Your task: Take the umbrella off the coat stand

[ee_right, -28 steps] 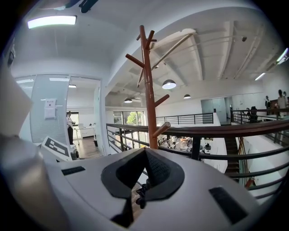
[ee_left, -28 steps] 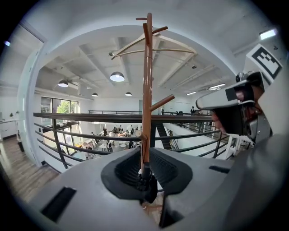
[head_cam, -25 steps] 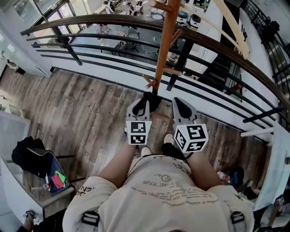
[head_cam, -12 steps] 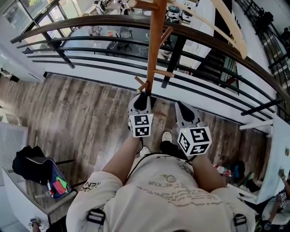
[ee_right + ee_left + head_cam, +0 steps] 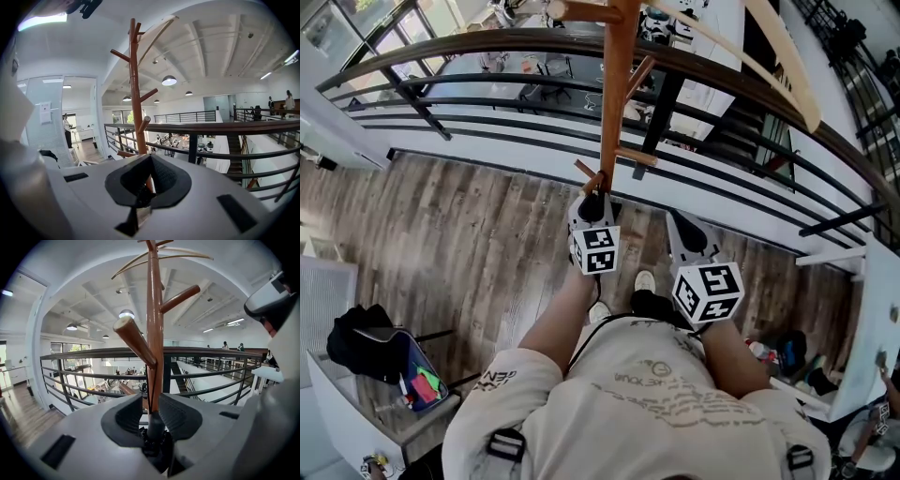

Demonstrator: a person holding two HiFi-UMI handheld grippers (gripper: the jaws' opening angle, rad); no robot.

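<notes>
The wooden coat stand (image 5: 615, 103) rises right in front of me, by the railing. In the left gripper view its pole (image 5: 153, 333) fills the middle, with a low peg (image 5: 133, 341) slanting out to the left. A dark, rod-like umbrella (image 5: 154, 425) sits between the jaws of my left gripper (image 5: 151, 397), which is shut on it; a thin strap runs up along the pole toward the peg. In the head view the left gripper (image 5: 591, 202) is at the pole, under the peg (image 5: 591, 176). My right gripper (image 5: 680, 220) hangs to the right, shut (image 5: 149, 157) and holding nothing.
A curved dark railing (image 5: 487, 47) runs just behind the stand, with a drop to a lower floor beyond it. A black bag (image 5: 356, 337) lies on a white cabinet at the left. My shoes (image 5: 645, 281) stand on the wooden floor below the grippers.
My left gripper has moved forward and closer to the stand's pole, under the low peg. The right gripper has hardly moved.
</notes>
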